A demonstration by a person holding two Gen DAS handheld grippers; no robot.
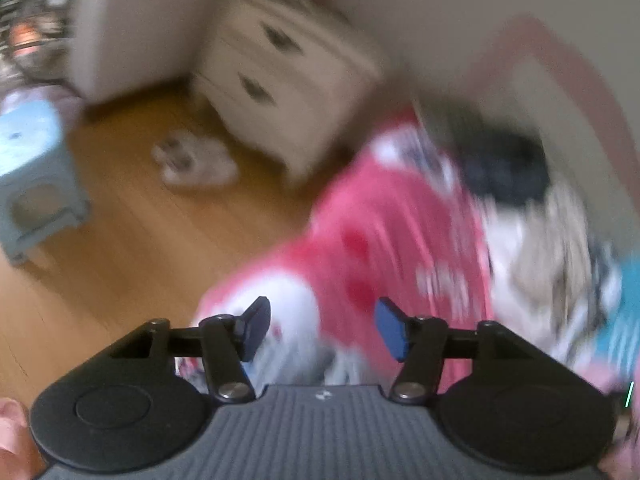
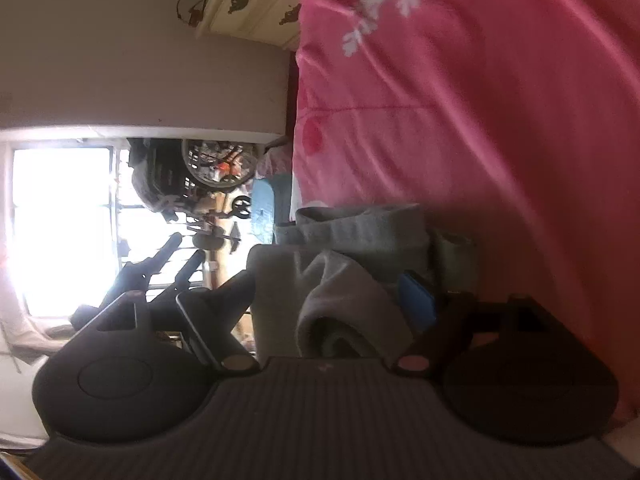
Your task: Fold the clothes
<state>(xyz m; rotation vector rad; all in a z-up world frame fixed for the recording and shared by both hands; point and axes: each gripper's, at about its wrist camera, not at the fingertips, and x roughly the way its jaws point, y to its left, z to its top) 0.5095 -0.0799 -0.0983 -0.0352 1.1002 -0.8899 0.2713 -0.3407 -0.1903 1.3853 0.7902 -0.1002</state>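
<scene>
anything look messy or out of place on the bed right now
Yes. In the left wrist view, a jumble of unfolded clothes is heaped on the pink floral bedcover, with a dark item on top. In the right wrist view, the right gripper pinches a bunched grey garment. The left gripper is open and empty.

Bed under pink floral cover [image 2: 500, 100], spreading ahead of the jaws. Grey garment [image 2: 360, 240] bunched directly on it at the jaws. Blurred clothes heap [image 1: 532, 216] farther ahead, right.
</scene>
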